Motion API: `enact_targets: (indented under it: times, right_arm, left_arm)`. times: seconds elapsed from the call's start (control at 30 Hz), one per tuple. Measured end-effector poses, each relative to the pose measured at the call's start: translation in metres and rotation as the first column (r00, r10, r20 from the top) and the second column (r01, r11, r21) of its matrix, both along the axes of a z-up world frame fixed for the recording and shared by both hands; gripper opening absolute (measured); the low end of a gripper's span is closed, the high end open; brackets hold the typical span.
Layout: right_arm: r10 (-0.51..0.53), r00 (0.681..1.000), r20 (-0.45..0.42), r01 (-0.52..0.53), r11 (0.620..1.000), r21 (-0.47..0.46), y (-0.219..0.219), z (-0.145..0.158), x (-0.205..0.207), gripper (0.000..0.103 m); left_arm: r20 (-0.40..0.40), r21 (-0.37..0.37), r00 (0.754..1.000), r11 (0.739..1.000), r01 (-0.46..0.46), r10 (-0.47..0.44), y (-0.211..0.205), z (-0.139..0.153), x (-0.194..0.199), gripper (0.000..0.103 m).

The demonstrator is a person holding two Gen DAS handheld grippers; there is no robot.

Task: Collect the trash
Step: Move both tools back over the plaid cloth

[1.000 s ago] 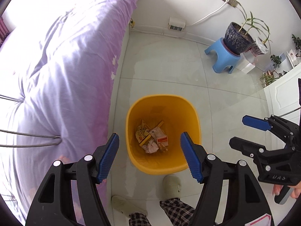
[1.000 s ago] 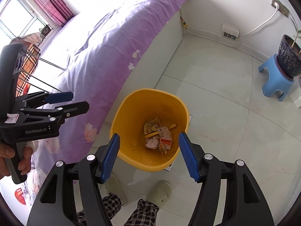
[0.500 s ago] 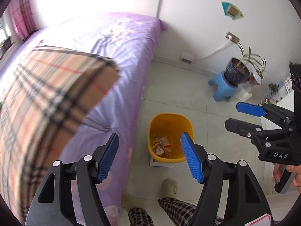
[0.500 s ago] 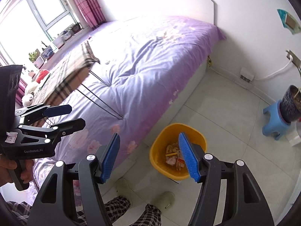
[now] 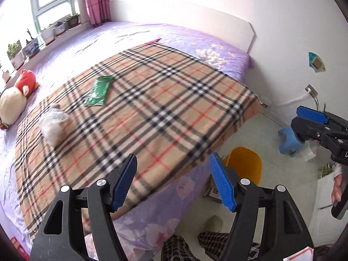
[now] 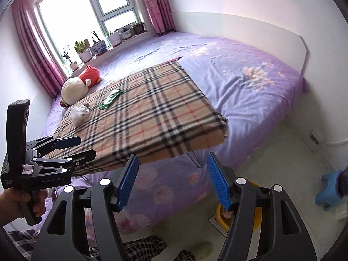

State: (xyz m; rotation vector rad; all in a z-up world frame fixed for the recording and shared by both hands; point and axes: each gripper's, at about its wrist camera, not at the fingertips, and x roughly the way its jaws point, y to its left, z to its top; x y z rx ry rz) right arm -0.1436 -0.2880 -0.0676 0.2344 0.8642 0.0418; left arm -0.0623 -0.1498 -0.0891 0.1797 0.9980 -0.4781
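Far beyond both grippers' spread, empty jaws, green wrapper (image 5: pixel 99 90) and crumpled tissue (image 5: pixel 52 124) on plaid blanket (image 5: pixel 152 117).

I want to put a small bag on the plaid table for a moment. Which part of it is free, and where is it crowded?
The plaid table is bare across its whole near and headboard side. The far window-side corner is crowded: a green wrapper and a white crumpled bag lie there.
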Motion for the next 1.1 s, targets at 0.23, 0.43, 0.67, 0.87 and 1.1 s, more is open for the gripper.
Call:
enact_targets:
  times: [0.23, 0.43, 0.67, 0.87, 1.1]
  right_arm:
    - [0.096, 0.995, 0.02, -0.095, 0.995, -0.012, 0.064, 0.012, 0.047, 0.066]
    - [0.14, 0.99, 0.022, -0.139, 0.99, -0.039, 0.095, 0.018, 0.084, 0.066]
    - [0.183, 0.983, 0.02, -0.182, 0.981, -0.062, 0.11, 0.019, 0.116, 0.066]
    - [0.234, 0.972, 0.014, -0.233, 0.97, -0.063, 0.109, 0.018, 0.145, 0.066]
    - [0.321, 0.947, 0.009, -0.32, 0.946, -0.051, 0.095, 0.016, 0.19, 0.066]
  left_arm:
    - [0.013, -0.016, 0.989, 0.989, -0.148, 0.149, 0.088, 0.002, 0.033, 0.069]
    - [0.024, -0.028, 0.972, 0.973, -0.231, 0.232, 0.138, 0.003, 0.052, 0.069]
    - [0.026, -0.027, 0.951, 0.952, -0.306, 0.307, 0.166, -0.002, 0.071, 0.069]
    - [0.013, -0.02, 0.926, 0.926, -0.378, 0.378, 0.177, -0.006, 0.081, 0.069]
    - [-0.019, 0.001, 0.864, 0.864, -0.503, 0.503, 0.174, -0.016, 0.095, 0.069]
